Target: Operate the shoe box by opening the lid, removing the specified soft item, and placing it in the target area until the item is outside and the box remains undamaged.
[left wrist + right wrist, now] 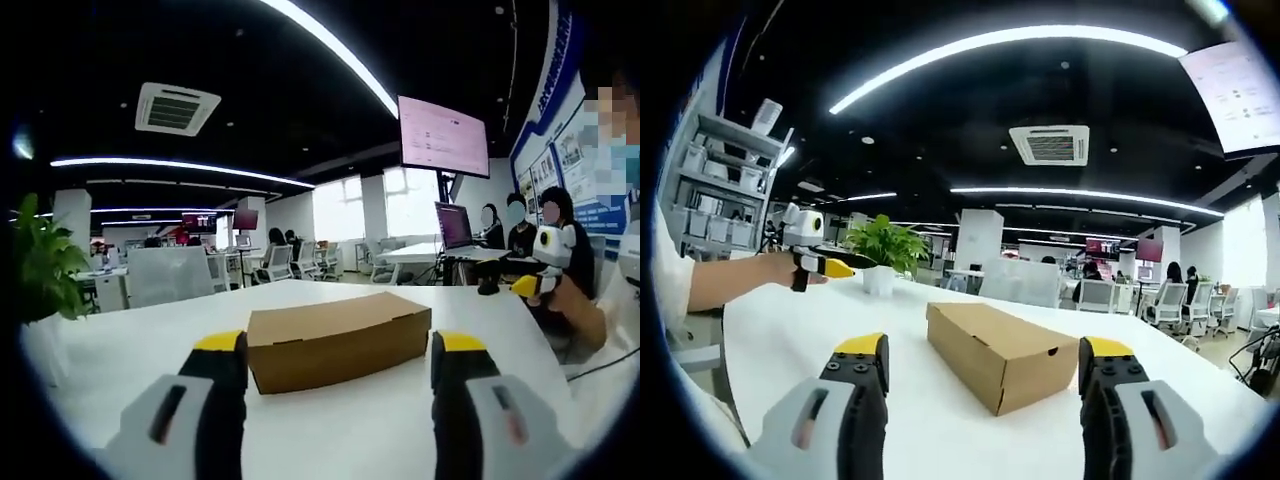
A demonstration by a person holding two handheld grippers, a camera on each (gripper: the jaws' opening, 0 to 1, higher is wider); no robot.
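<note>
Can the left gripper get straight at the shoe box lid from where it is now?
Probably yes. The left gripper is open, its jaws framing the closed shoe box, with nothing on the white table between them.

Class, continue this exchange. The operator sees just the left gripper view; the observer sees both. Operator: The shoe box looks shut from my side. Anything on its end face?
Observer: Yes, the shoe box has a small round hole in its short end.
Operator: How is the right gripper?
Observer: The right gripper is open, not touching the box.
Operator: What lies past my left gripper?
Observer: Beyond the left gripper, a shelf unit holding boxes.
</note>
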